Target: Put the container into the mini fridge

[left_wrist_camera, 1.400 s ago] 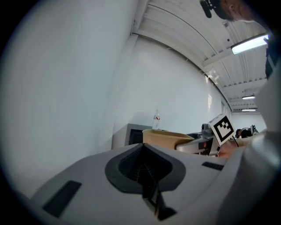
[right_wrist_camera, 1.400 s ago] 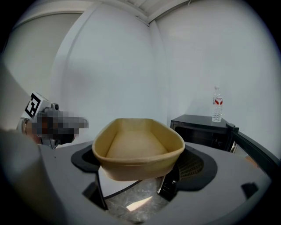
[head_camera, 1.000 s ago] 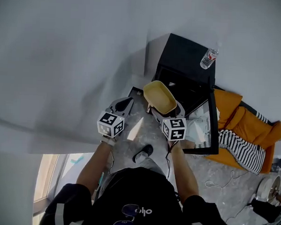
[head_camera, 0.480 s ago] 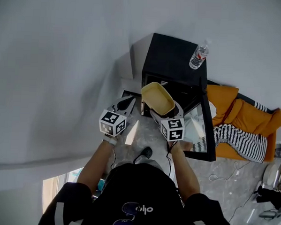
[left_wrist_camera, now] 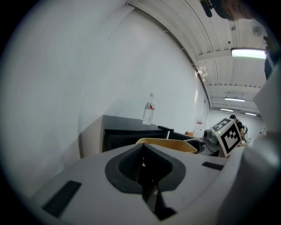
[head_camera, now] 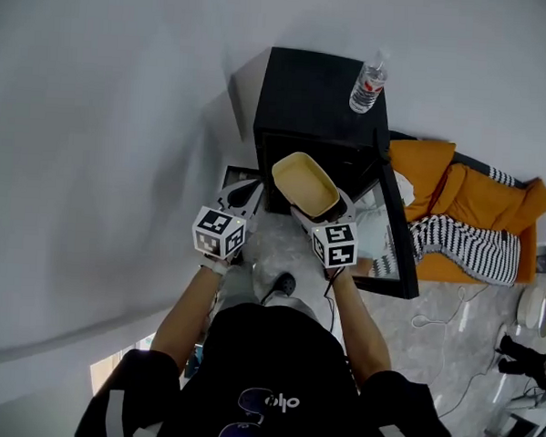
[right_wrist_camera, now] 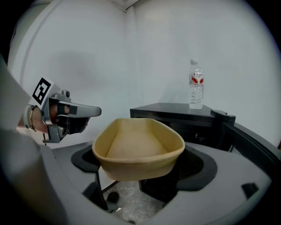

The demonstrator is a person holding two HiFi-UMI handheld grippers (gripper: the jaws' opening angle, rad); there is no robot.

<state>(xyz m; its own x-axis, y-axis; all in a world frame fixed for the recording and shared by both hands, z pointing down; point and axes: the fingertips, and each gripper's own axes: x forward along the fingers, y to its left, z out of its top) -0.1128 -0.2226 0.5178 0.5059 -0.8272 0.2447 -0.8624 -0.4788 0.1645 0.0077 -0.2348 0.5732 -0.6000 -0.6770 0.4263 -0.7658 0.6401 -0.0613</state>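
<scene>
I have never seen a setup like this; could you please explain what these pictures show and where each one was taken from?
There is no robot here: a person holds a two-jaw gripper in each hand. The head view comes from a camera on the person's head, looking down at their arms; the marker cubes are part of the grippers. The other two views come from cameras riding on each gripper, looking along its jaws. The left gripper is shut and empty. The right gripper clamps an empty yellow container, raised in front of a black mini fridge that stands on the floor with its door open. A water bottle stands on top of the fridge.
</scene>
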